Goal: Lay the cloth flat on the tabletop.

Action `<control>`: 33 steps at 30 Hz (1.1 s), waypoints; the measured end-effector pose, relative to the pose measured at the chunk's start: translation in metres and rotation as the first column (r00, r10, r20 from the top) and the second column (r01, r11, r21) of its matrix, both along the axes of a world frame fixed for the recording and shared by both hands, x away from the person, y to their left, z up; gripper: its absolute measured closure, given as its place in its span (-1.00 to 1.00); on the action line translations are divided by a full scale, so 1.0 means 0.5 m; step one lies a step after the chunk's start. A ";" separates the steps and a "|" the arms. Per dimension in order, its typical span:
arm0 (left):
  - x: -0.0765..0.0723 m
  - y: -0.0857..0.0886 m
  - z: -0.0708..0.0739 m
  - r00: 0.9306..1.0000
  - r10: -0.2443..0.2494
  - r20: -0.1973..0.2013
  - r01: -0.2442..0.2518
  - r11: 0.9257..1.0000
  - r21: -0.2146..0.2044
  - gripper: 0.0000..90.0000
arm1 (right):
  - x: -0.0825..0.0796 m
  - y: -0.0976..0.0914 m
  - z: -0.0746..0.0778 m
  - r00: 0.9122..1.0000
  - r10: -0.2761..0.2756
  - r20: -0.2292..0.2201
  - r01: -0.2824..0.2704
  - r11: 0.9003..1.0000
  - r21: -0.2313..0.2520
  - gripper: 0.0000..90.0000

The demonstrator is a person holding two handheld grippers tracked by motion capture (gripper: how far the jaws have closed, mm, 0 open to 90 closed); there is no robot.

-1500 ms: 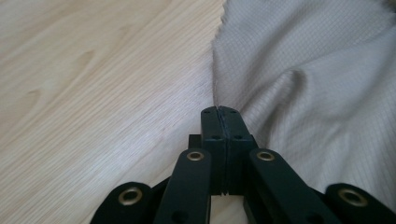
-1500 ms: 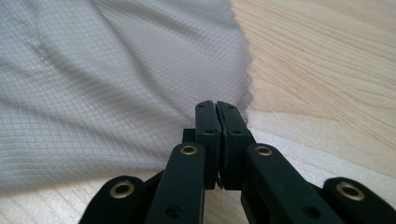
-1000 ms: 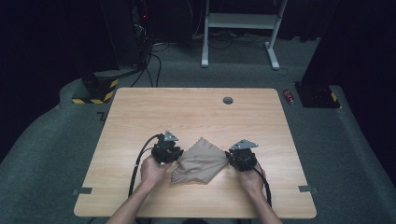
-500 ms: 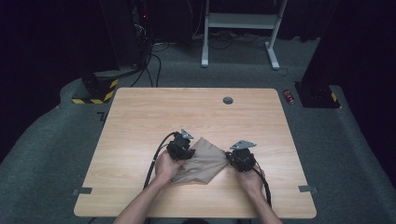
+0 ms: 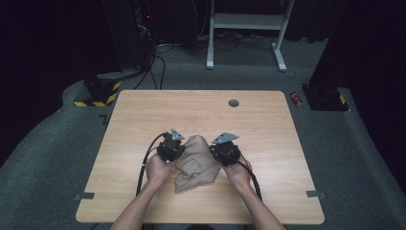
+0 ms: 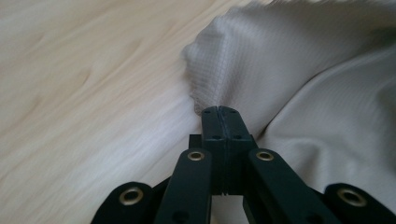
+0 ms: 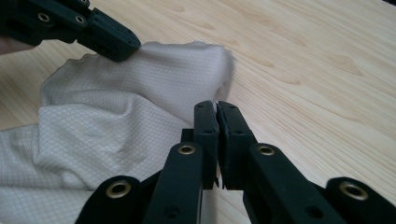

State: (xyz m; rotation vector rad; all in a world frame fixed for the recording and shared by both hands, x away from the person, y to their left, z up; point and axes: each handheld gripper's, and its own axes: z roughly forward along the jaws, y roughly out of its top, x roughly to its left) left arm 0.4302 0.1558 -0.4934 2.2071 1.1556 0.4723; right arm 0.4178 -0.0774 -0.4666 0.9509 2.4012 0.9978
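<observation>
- Since the picture of one second ago, we have brought the left tool (image 5: pixel 173 145) toward the right tool (image 5: pixel 225 148), and the beige woven cloth with a fine grid pattern (image 5: pixel 196 164) is now gathered between them instead of lying spread out.
- Half a second ago the left tool was already close; now both sit at about the same height on the light wooden bench (image 5: pixel 143 115), with the far edge of the cloth bunched up between them.
- In the left gripper view, the left tool (image 6: pixel 219 111) is clenched, and a corner of the cloth (image 6: pixel 280 65) rises directly from its tips, so we judge it grips that corner.
- In the right gripper view, the right tool (image 7: pixel 216 106) is also pressed together, with only a thin slit between the jaws; the cloth edge (image 7: pixel 140 93) meets the tips, so it seems to pinch the cloth there.
- The cloth lies on the near middle of the bench, its lower part trailing toward us between our hands.
- We think this means a fold is in progress: two corners were brought together, and next they should be laid down evenly.
</observation>
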 end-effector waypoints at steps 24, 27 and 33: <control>-0.038 0.069 -0.062 0.987 0.131 0.092 -0.121 0.987 -0.109 0.11 | -0.021 -0.052 -0.085 0.987 -0.017 -0.160 0.029 0.997 0.073 0.99; -0.041 0.072 -0.066 0.984 0.137 0.110 -0.125 0.985 -0.115 0.03 | -0.020 -0.051 -0.061 0.990 -0.027 -0.136 0.037 0.997 0.070 0.99; -0.040 0.073 -0.067 0.982 0.155 0.106 -0.143 0.983 -0.112 -0.06 | -0.004 -0.018 0.006 0.996 -0.023 -0.081 0.029 0.997 0.075 0.98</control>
